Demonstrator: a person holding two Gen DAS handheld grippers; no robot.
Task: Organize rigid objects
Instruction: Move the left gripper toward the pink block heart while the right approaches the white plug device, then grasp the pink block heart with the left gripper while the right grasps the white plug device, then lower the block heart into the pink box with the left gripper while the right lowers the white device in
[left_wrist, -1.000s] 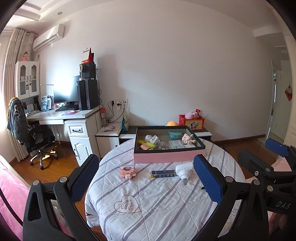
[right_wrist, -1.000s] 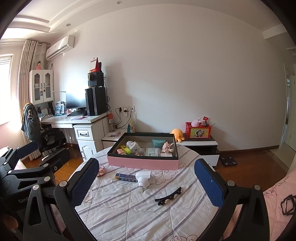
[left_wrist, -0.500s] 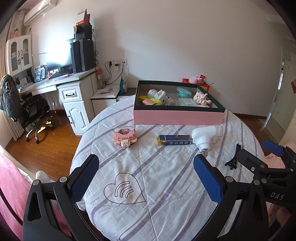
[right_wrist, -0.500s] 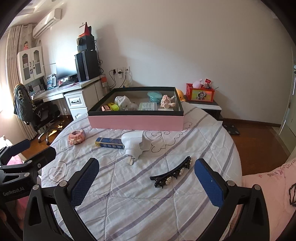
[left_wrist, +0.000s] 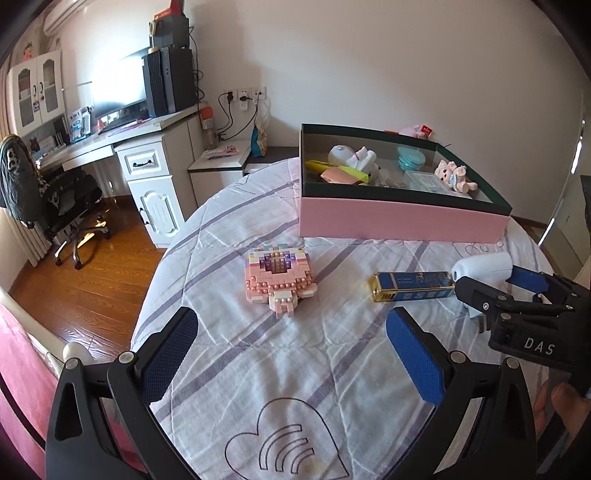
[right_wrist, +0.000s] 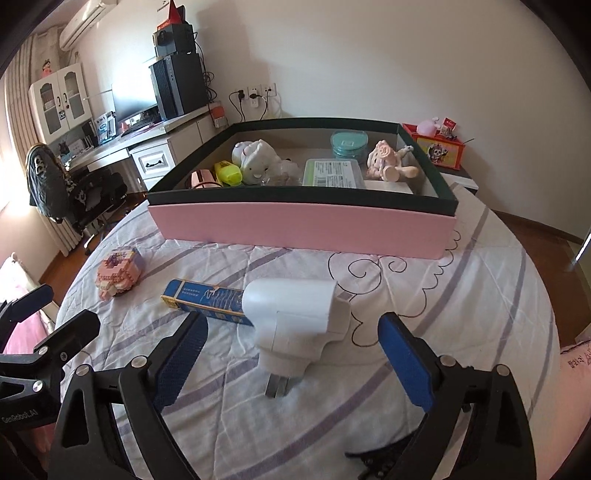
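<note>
— Left gripper (left_wrist: 291, 354) hovers with jaws apart and empty just short of the pink brick toy (left_wrist: 277, 277) on the round desk (left_wrist: 221, 229); I'd judge that the reach before a grasp. The right gripper (left_wrist: 517, 291) shows beside the blue box (left_wrist: 412, 286).

— Right gripper (right_wrist: 291, 360), equally wide and empty, straddles the white plug adapter (right_wrist: 295, 319). Closing on its body comes next, then the pink tray (right_wrist: 303, 229). Only here, a black hair clip (right_wrist: 376, 458) peeks in below.

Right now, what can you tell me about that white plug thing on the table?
The white plug adapter looks like smooth hard plastic, a stubby T shape. Its metal prongs point toward the right gripper, whose open jaws flank it without touching. It lies on the striped cloth, its rounded end overlapping the blue box, near the pink tray.
</note>
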